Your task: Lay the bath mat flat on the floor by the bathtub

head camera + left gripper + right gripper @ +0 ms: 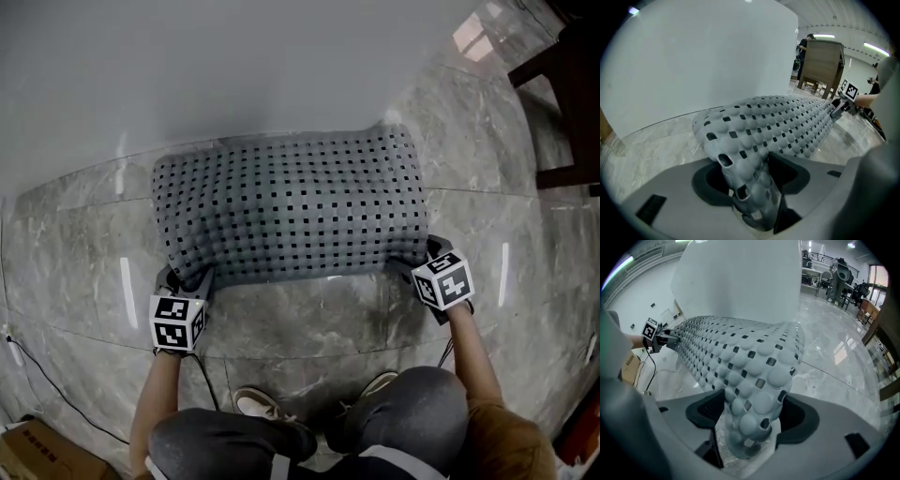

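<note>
The bath mat (291, 202) looks light, limp and grippy. It lies on the floor (309, 323) beside the bathtub (234, 66), its near corners loose between the parted fingers of the left gripper (187, 278) and right gripper (418, 266).

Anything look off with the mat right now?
Yes: the bath mat is not flat yet. Its two near corners are crumpled up between the jaws of the left gripper and right gripper, off the floor.

Big open work hall: marble floor (309, 323), white tub wall (234, 66) (desks (812, 273), ceiling strip lights (875, 47) beyond).
</note>
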The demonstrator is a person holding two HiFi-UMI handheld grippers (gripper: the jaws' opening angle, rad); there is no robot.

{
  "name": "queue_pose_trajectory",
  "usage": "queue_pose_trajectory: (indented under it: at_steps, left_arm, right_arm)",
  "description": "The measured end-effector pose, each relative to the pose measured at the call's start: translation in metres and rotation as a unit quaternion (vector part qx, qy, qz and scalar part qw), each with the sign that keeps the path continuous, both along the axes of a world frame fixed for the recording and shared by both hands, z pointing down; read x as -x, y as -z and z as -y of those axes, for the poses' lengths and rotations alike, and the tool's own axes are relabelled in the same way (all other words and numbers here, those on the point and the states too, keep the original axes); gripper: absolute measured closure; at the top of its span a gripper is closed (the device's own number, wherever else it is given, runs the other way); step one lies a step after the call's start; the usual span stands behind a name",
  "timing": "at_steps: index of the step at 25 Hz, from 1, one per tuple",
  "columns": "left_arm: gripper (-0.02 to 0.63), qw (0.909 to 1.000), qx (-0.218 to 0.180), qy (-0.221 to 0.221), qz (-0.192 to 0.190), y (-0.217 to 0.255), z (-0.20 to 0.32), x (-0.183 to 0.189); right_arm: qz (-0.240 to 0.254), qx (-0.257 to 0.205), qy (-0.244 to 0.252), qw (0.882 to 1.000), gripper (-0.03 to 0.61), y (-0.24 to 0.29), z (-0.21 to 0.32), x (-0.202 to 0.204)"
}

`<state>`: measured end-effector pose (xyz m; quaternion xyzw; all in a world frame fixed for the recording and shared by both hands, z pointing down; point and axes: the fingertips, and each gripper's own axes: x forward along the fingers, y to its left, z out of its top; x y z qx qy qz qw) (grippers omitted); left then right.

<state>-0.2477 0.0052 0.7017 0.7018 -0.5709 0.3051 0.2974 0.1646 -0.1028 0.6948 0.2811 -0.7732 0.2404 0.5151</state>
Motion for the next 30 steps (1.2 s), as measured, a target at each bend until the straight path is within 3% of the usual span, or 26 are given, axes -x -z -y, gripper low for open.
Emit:
queue_pose_trajectory:
  at_steps: [6,10,14,16,21,24,28,30]
  left_arm:
    - [0.307,0.9995,0.003,0.028,0.017,-0.005,-0.002,0.016]
    - [0.242,0.9988,0.018,0.035,0.03,-0.014,-0.007,0.026]
    - [0.195,0.9982,0.014,0.039,0.043,-0.017,-0.012,0.036]
    - [0.189,0.9982,0.008,0.041,0.044,-0.014,-0.011,0.037]
    - [0.178,0.9934,-0.054,0.028,0.097,0.019,-0.004,0.043]
    - [0.178,0.9918,-0.07,-0.004,0.107,0.03,0.001,0.031]
    - [0.179,0.993,-0.073,-0.023,0.09,0.03,0.007,0.009]
    - [0.181,0.994,-0.075,-0.015,0.079,0.03,0.01,0.005]
  right_arm:
    - [-0.014,-0.001,-0.006,1.0,0.192,-0.006,-0.005,-0.006]
    - [-0.043,-0.012,0.019,0.999,0.181,-0.009,-0.01,-0.007]
    - [-0.07,-0.048,0.029,0.996,0.167,0.001,-0.007,-0.024]
    - [-0.06,-0.049,0.012,0.997,0.168,0.007,-0.004,-0.033]
    - [-0.049,-0.07,0.013,0.996,0.169,0.012,0.005,-0.023]
    - [-0.029,-0.088,0.003,0.996,0.169,0.019,0.013,-0.013]
    - [0.003,-0.107,-0.013,0.994,0.179,0.029,0.024,0.0]
    - [0.012,-0.121,-0.02,0.992,0.226,0.035,0.028,0.005]
